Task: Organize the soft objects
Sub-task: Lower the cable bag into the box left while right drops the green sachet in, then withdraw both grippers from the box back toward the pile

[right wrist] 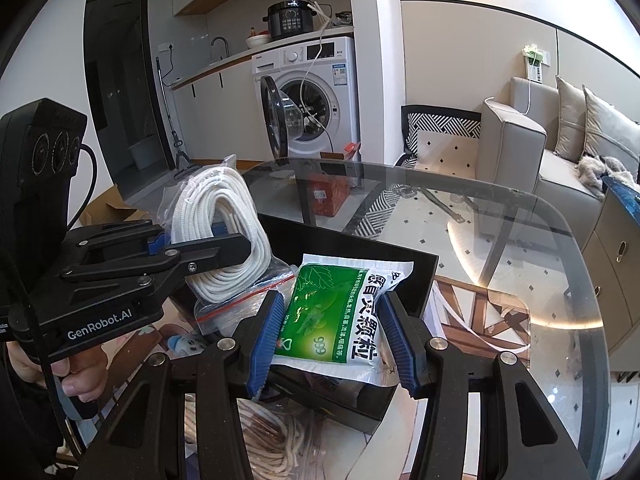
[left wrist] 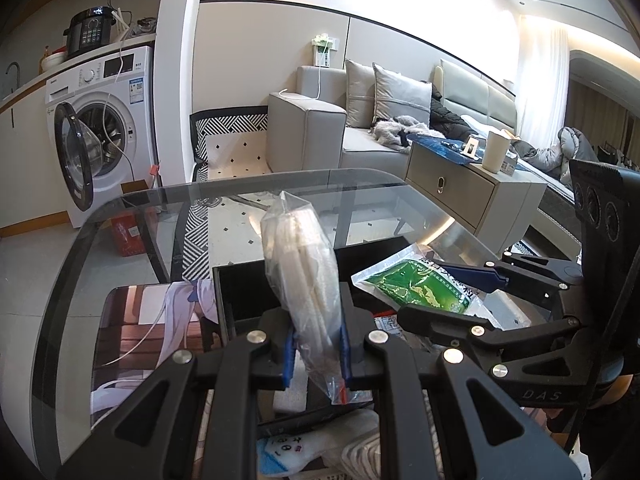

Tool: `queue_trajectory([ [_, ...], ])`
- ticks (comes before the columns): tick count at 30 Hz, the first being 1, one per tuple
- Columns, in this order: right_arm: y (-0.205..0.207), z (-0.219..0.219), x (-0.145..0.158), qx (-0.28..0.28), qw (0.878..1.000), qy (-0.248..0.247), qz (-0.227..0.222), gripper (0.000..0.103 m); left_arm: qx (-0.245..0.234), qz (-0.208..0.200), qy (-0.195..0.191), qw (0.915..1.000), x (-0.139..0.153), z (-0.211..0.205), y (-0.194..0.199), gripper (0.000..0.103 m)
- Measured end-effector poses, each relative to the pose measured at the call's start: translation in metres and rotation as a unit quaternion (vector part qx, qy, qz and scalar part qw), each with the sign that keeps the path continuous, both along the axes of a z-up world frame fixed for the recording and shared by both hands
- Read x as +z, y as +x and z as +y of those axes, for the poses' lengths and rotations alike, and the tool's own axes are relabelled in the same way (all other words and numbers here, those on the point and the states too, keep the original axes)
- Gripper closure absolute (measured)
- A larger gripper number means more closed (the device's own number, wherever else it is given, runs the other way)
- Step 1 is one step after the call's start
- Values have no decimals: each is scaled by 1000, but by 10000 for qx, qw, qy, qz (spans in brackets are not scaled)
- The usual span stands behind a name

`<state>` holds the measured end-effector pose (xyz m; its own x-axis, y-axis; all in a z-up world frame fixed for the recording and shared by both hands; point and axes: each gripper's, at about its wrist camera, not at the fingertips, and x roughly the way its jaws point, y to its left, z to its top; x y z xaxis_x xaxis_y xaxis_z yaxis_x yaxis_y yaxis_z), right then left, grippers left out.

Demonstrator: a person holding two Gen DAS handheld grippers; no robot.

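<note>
Above the open black box [right wrist: 416, 276] near the glass table's [right wrist: 520, 216] front edge, the left gripper [left wrist: 316, 346] pinches a clear bag of coiled white rope [left wrist: 300, 264], limp and probably light, while the right gripper [right wrist: 334, 338] clamps a slippery green foil sachet [right wrist: 344, 316] at its middle.

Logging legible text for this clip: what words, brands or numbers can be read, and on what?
"GenRobot.AI": black left gripper body.
"DAS": black right gripper body.
"999": green and white sachet; its large Chinese characters aren't confidently readable.
White washing machine labels: too small.
</note>
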<state>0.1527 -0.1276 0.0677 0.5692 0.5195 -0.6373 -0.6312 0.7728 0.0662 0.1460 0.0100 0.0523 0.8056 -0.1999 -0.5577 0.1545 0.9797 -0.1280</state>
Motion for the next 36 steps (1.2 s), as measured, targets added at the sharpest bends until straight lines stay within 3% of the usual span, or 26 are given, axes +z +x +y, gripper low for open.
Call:
queue_trajectory([
  [14,12,5,-11,13,10000,-75,16,52,-64,352,240,9991,-23,-9,14,88],
  [19,4,6,-6,-74,9990,-239,-364,37,57,392,332,9987,-21,-6,13,84],
  [21,-2,4,-3,-105,9982,-284,-525,29,78,401,354,9985,-21,-4,12,77],
  [24,-6,-3,2,-194,9981,-243,-535,18,144,381,401,9984,-20,-3,6,56],
  [28,-12,-15,6,-237,9990,-54,-383,1,156,389,335,9986,-17,0,-4,49],
  [30,-16,-20,7,-237,9993,13,-282,1,104,359,327,9988,-15,0,-11,37],
  [32,-23,-24,8,-237,9995,52,-209,1,91,278,313,9991,-13,-1,-21,9],
  [34,-29,-29,8,-272,9994,63,-212,1,231,150,367,9989,-8,-1,-30,0],
  [36,-35,-34,8,-279,9994,83,-191,1,232,113,309,9992,-5,1,-37,0],
])
